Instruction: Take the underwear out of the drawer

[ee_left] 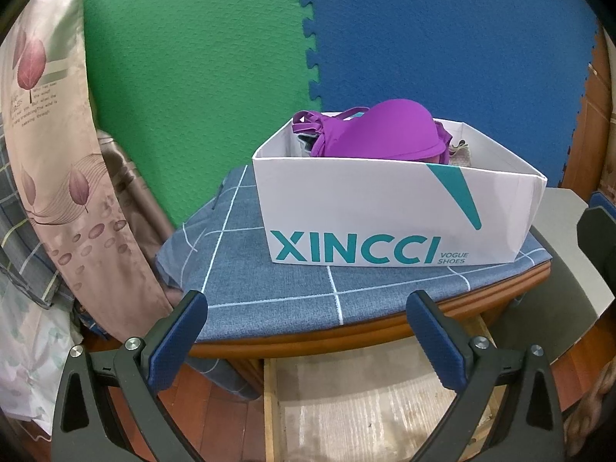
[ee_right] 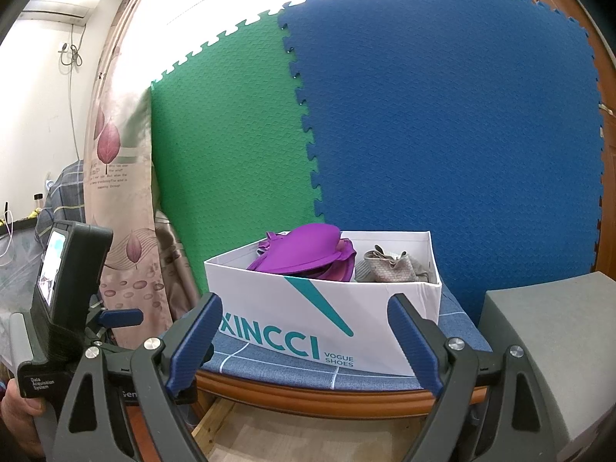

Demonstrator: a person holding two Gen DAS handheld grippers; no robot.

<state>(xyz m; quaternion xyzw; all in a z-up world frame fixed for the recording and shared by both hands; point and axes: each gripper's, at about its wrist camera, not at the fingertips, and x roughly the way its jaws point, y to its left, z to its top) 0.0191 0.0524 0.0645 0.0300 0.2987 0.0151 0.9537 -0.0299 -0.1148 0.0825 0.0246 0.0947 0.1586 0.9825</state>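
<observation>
Both the left gripper (ee_left: 306, 317) and right gripper (ee_right: 304, 321) gape wide and empty above the open drawer (ee_left: 369, 404), while purple underwear (ee_left: 381, 133) sits half-hidden in the white box (ee_left: 385, 208).

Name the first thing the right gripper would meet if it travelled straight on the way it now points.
Probably the front wall of the white cardboard shoe box, straight ahead of the open right gripper; depth is uncertain.

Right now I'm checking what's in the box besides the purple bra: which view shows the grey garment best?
Right wrist: the grey garment lies exposed beside the bra. Left wrist shows only its edge.
</observation>
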